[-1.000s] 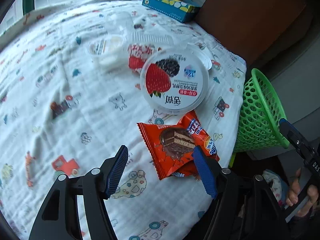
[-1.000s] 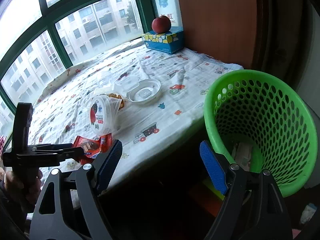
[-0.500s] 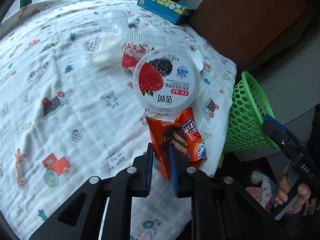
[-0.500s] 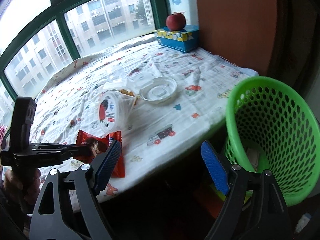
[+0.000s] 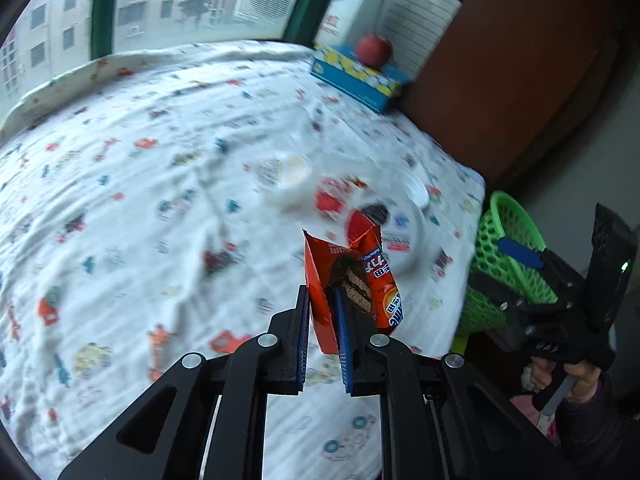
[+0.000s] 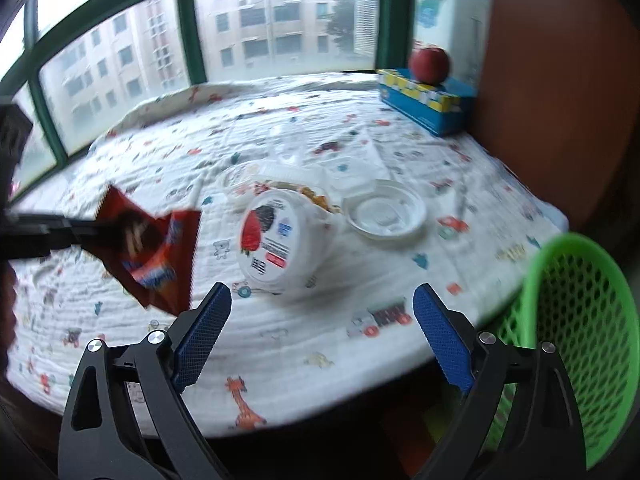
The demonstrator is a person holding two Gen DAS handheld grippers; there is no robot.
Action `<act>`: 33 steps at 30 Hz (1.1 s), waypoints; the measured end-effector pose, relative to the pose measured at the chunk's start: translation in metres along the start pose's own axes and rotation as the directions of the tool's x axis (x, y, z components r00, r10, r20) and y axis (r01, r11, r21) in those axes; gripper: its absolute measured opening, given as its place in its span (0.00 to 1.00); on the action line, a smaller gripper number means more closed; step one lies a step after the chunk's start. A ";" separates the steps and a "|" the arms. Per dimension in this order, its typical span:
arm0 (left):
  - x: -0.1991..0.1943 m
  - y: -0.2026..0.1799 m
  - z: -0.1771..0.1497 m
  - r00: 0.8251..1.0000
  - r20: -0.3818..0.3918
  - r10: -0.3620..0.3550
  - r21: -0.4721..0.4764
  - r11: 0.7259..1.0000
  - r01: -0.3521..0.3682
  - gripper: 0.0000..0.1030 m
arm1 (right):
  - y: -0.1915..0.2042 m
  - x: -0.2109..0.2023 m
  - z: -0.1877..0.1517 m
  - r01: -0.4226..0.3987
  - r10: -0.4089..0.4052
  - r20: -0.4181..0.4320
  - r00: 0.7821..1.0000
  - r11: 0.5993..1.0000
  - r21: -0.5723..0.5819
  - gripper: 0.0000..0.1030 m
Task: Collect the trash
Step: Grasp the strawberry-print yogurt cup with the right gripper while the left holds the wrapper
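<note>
Your left gripper (image 5: 323,320) has just clamped the orange snack wrapper (image 5: 352,280) and lifted it off the cloth, so it's ready for the green basket (image 5: 508,264). Your right gripper (image 6: 320,344) has just been opening wide, empty, facing the yogurt tub (image 6: 280,240).

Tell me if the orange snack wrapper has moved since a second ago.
Yes. The orange snack wrapper is lifted off the patterned tablecloth, pinched in the left gripper, no longer lying flat below the round yogurt tub.

Soft window daylight; motion-blurred, fisheye-bent, dark at edges.
</note>
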State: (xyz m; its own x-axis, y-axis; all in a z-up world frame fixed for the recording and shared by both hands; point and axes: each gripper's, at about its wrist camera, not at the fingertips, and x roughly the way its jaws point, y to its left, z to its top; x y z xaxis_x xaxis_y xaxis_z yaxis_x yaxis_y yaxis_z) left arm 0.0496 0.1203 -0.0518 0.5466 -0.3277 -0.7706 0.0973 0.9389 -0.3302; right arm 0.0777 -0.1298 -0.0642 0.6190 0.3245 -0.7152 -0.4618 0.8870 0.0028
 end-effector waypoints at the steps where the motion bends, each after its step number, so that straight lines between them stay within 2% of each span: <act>1: -0.003 0.004 0.002 1.000 0.009 0.006 -0.009 1.000 -0.006 0.13 | 0.005 0.004 0.002 -0.002 0.002 -0.002 1.000 1.000 -0.026 0.91; 8: -0.017 0.028 0.010 0.999 0.041 0.030 -0.055 0.998 -0.028 0.13 | 0.036 0.037 0.010 0.022 -0.025 -0.015 1.000 0.976 -0.215 0.93; 13: -0.017 0.035 0.011 0.998 0.043 0.044 -0.072 0.997 -0.041 0.13 | 0.057 0.060 0.012 0.079 -0.087 -0.004 0.996 0.925 -0.372 0.95; 18: -0.013 0.043 0.011 0.998 0.036 0.043 -0.092 0.995 -0.040 0.13 | 0.071 0.084 0.010 0.101 -0.122 -0.016 0.992 0.881 -0.462 0.95; 24: -0.010 0.050 0.011 0.998 0.031 0.047 -0.111 0.993 -0.043 0.13 | 0.079 0.101 0.010 0.147 -0.172 -0.003 0.985 0.849 -0.508 0.95; 27: -0.010 0.051 0.011 0.998 0.032 0.047 -0.113 0.993 -0.043 0.13 | 0.078 0.105 0.011 0.174 -0.200 0.001 0.980 0.847 -0.503 0.94; 29: -0.010 0.051 0.011 0.998 0.030 0.049 -0.113 0.993 -0.045 0.13 | 0.075 0.106 0.013 0.188 -0.211 0.011 0.977 0.849 -0.494 0.89; 33: -0.010 0.049 0.012 0.998 0.034 0.044 -0.110 0.993 -0.040 0.13 | 0.067 0.101 0.019 0.206 -0.224 0.014 0.975 0.872 -0.444 0.72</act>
State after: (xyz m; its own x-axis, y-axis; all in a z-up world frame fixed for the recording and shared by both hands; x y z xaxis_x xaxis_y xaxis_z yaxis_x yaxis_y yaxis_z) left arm 0.0592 0.1707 -0.0536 0.5786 -0.2826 -0.7651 -0.0168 0.9337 -0.3576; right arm 0.1212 -0.0318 -0.1230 0.7152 0.1223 -0.6881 -0.5571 0.6943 -0.4556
